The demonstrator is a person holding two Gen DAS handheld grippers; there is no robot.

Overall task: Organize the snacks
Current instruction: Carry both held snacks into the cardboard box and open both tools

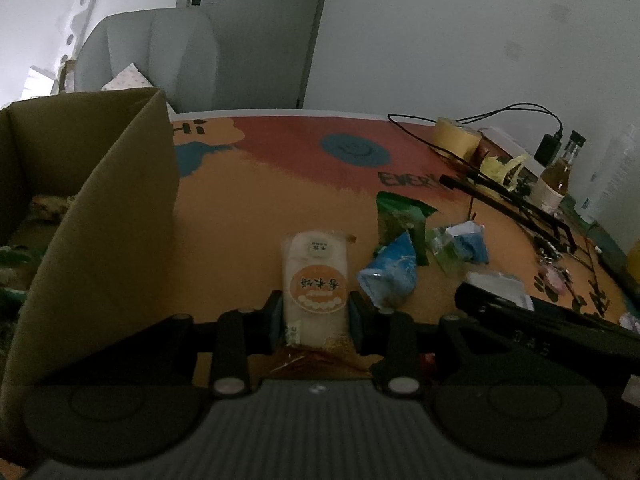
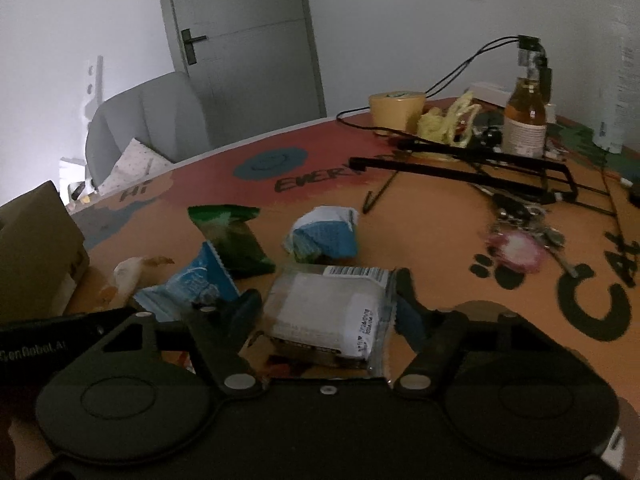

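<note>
My left gripper is shut on a white rice-cake packet with an orange round label, just right of an open cardboard box. My right gripper has its fingers on both sides of a clear-wrapped white snack pack lying on the table; the fingers look close to its edges. A green packet, a blue packet and a blue-and-white packet lie loose on the table. The same loose packets show in the left wrist view, green and blue.
The box holds some snacks at its bottom. At the table's right are a black wire rack, a glass bottle, a yellow tape roll, cables, and keys. A grey chair stands behind the table.
</note>
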